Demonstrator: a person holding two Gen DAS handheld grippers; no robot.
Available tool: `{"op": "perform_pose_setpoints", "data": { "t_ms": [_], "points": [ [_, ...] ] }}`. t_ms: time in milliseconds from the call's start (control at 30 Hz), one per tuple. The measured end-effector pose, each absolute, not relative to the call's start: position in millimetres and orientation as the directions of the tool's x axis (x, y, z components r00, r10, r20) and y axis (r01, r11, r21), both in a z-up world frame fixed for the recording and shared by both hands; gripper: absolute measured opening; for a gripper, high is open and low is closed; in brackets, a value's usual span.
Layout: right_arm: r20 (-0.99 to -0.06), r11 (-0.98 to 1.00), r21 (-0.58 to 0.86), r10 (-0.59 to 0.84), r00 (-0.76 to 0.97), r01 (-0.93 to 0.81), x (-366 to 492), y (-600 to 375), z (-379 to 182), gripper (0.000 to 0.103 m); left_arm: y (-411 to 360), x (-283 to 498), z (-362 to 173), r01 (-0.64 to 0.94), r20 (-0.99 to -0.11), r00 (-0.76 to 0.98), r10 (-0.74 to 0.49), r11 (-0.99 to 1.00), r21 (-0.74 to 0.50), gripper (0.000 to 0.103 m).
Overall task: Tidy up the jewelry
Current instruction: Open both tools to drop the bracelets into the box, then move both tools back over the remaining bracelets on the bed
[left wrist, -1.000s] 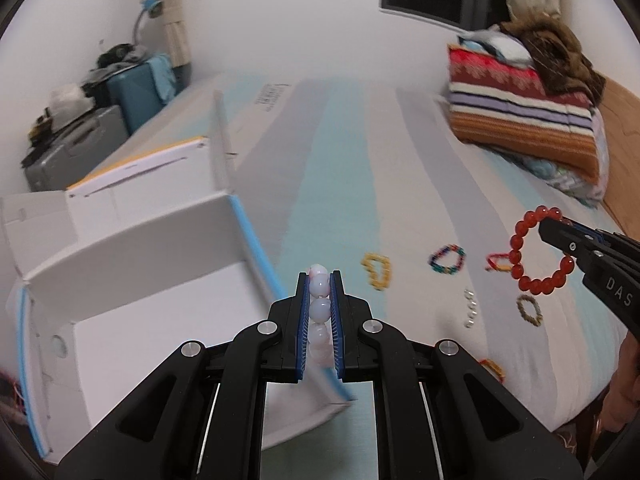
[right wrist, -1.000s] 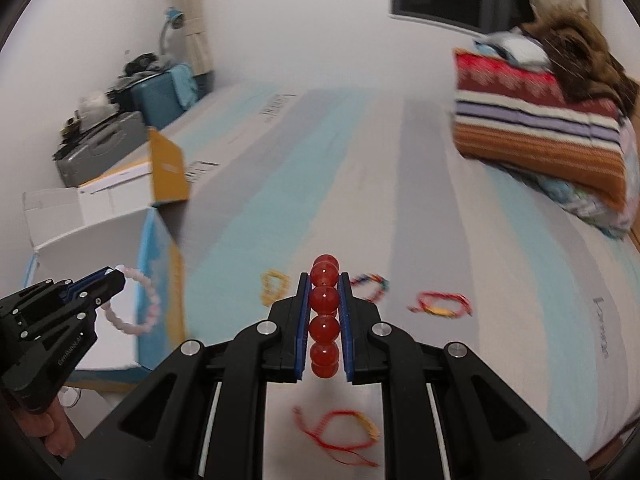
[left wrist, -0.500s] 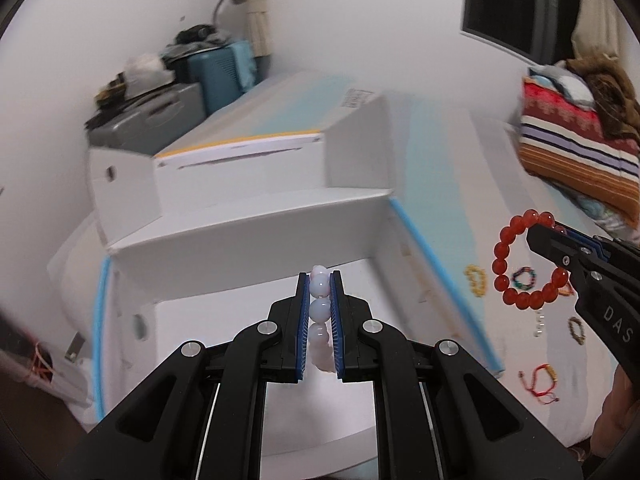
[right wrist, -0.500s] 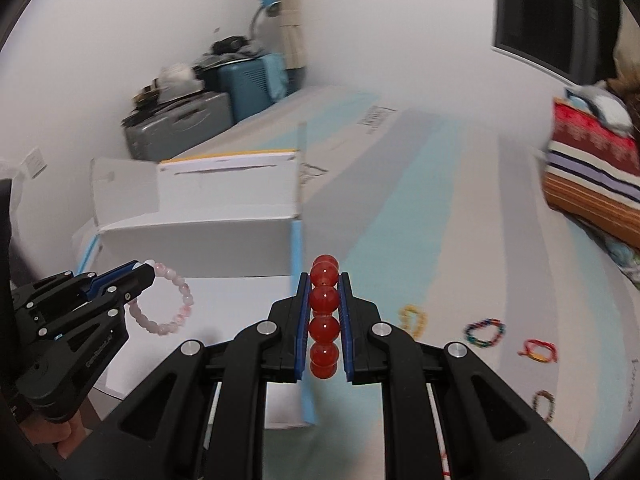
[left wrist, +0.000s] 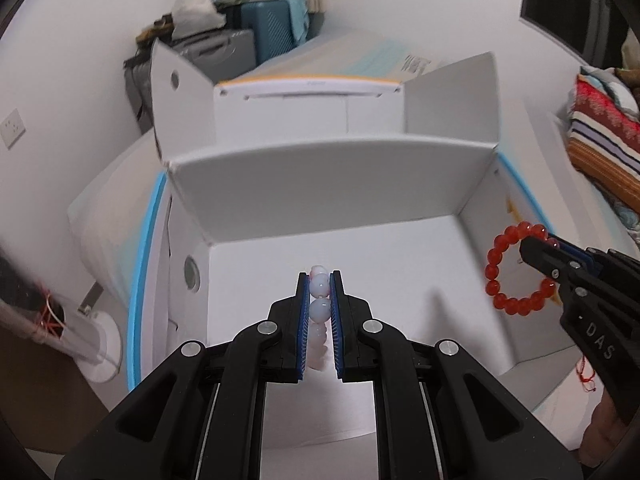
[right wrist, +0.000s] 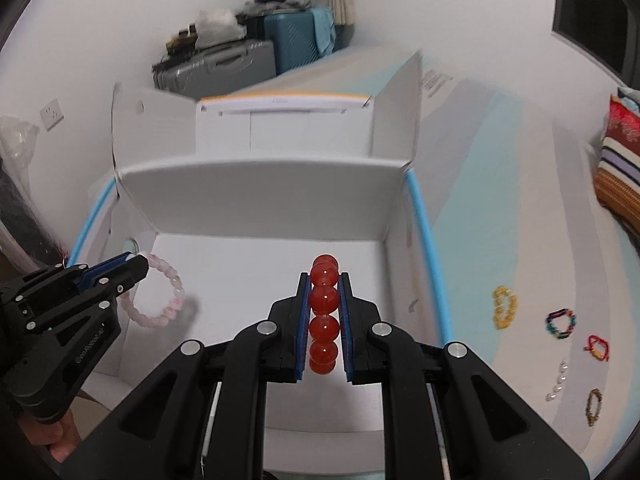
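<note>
While both of your grippers hung over the open white box point(left wrist: 460, 264), each was clamped on a bead bracelet. Your left gripper point(left wrist: 319, 280) pinched the pale pink bracelet point(left wrist: 320, 288) between its blue pads, the beads lined up in the narrow gap and the rest of the loop hanging below, above the box's white floor. In the right wrist view that same bracelet point(right wrist: 168, 300) dangled as a full ring from the left gripper point(right wrist: 136, 268) at about 9 o'clock, over the left part of the box floor, its shadow just beside it.

Your right gripper point(right wrist: 324, 280) was clenched on the red bracelet point(right wrist: 324, 300), four or five red beads stacked in a row between the pads. In the left wrist view that red ring point(left wrist: 516, 268) hung from the right gripper point(left wrist: 536, 248) at 3 o'clock, in front of the box's right wall; whether it was inside the wall or over it, you could not tell.

The box's flaps stood up at 12 o'clock, with suitcases point(right wrist: 240, 64) against the wall beyond them. On the striped bedcover point(right wrist: 500, 200), at 3 to 4 o'clock in the right wrist view, lay the loose pieces, well apart from the box: a yellow bracelet point(right wrist: 504, 306), a multicoloured one point(right wrist: 561, 323), a red-and-yellow one point(right wrist: 598, 347), a short strand of pearls point(right wrist: 558, 382) and a brownish bracelet point(right wrist: 595, 406). Folded blankets point(left wrist: 604, 152) sat at 2 o'clock in the left wrist view.
</note>
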State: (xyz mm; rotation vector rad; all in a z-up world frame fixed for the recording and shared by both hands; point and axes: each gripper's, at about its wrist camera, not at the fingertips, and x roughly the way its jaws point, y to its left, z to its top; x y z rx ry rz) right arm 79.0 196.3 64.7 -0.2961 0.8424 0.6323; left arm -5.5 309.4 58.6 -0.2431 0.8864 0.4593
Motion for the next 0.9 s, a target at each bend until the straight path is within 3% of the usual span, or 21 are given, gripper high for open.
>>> {"op": "perform_pose_setpoints", "data": {
  "t_ms": [567, 700, 733, 800, 900],
  "points": [
    [-0.835, 0.784, -0.012, 0.334, 0.437, -0.621, 88, 218, 21, 0.014, 321, -2, 29, -0.505, -0.839, 0.464, 0.285, 0.863, 0.015, 0.01],
    [-0.817, 0.787, -0.01, 0.349, 0.459, -0.617, 84, 211, 33, 0.031, 318, -3, 34, -0.514, -0.825, 0.472, 0.31, 0.857, 0.028, 0.013],
    [-0.808, 0.787, -0.009, 0.358, 0.469, -0.617, 81, 207, 40, 0.036, 315, -4, 37, -0.512, -0.82, 0.477, 0.314, 0.859, 0.031, 0.015],
    [-0.79, 0.789, -0.006, 0.373, 0.486, -0.615, 77, 201, 51, 0.049, 309, -9, 44, -0.513, -0.808, 0.493, 0.323, 0.858, 0.03, 0.039],
    [-0.758, 0.797, -0.006, 0.39, 0.522, -0.604, 72, 188, 71, 0.065, 297, -12, 59, -0.507, -0.776, 0.525, 0.351, 0.86, 0.046, 0.056]
  ]
}}
